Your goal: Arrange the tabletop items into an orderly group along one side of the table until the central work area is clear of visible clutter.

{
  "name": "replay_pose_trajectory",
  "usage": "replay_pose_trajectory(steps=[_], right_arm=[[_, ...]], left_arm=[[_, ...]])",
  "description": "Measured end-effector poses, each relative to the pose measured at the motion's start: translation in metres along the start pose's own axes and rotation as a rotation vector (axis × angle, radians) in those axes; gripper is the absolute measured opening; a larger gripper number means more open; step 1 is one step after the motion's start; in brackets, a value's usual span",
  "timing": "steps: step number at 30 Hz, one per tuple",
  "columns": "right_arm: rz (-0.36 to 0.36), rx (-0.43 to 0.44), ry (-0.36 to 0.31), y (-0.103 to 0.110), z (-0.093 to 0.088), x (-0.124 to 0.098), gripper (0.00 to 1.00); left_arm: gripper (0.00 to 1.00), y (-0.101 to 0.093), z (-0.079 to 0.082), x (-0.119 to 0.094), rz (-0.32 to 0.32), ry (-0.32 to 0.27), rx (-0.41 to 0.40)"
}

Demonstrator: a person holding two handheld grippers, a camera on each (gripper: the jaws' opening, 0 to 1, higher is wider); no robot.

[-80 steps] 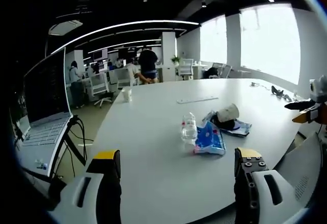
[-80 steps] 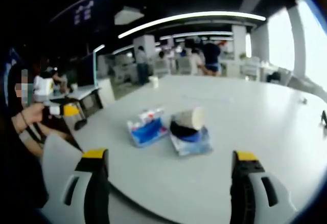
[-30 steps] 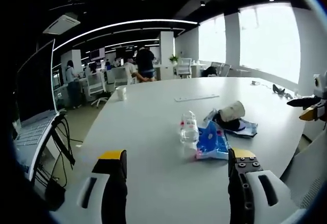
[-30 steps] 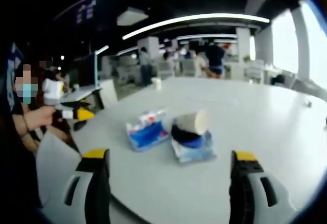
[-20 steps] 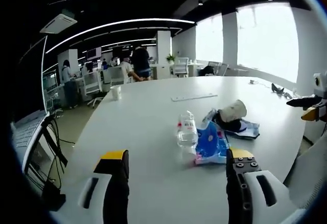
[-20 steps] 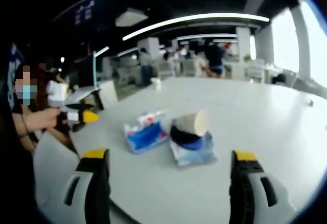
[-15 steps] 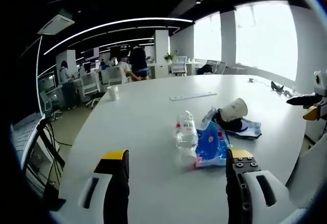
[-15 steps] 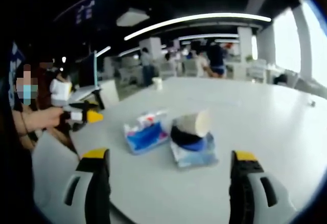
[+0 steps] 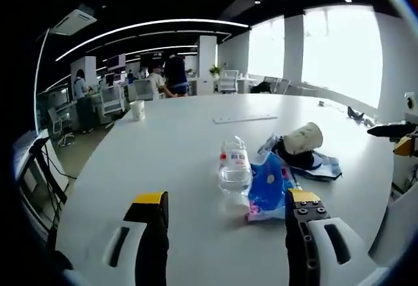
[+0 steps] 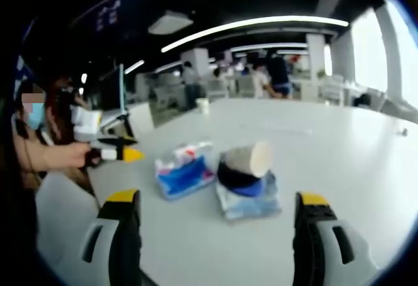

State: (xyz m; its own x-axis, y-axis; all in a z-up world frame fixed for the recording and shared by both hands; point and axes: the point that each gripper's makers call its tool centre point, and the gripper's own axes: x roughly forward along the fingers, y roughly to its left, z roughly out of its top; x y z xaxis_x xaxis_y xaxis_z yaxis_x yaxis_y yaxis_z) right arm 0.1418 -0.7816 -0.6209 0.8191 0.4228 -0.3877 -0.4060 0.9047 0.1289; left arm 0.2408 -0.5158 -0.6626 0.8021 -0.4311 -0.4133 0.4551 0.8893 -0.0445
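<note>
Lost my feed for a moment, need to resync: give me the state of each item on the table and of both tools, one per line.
Left tool: open, holding nothing.
Right tool: open, holding nothing.
Water bottle: upright, cap on, beside the blue packet.
Blue packet: lying flat on the table.
Paper cup: tipped on its side, resting on a dark item.
Far cup: upright near the far edge.
White table: items clustered near the near edge.

Plastics and paper on a smooth white surface

The surface (image 9: 170, 149) looks smooth and faintly glossy. The bottle (image 9: 234, 172) is clear, shiny plastic; at its 3 o'clock the blue packet (image 9: 268, 185) is glossy film. The cup (image 9: 304, 137) looks matt paper, the dark bundle (image 10: 236, 176) soft cloth.
</note>
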Motion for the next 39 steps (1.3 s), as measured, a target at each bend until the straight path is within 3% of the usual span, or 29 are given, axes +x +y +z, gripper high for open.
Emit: replay_pose_trajectory(steps=[8, 13, 20, 39], right_arm=[[0.003, 0.005, 0.009, -0.005, -0.005, 0.008, 0.96], [0.011, 0.002, 0.04, -0.005, -0.014, 0.013, 0.96], [0.011, -0.004, 0.045, -0.006, -0.011, 0.015, 0.95], [0.01, -0.018, 0.067, -0.005, -0.009, 0.019, 0.94]], left_arm=[[0.67, 0.0, -0.003, 0.018, -0.004, 0.003, 0.013], [0.64, -0.005, -0.013, 0.029, -0.026, 0.031, 0.029], [0.58, -0.009, -0.024, 0.043, -0.045, 0.063, 0.033], [0.31, -0.016, -0.033, 0.066, -0.086, 0.036, -0.015]])
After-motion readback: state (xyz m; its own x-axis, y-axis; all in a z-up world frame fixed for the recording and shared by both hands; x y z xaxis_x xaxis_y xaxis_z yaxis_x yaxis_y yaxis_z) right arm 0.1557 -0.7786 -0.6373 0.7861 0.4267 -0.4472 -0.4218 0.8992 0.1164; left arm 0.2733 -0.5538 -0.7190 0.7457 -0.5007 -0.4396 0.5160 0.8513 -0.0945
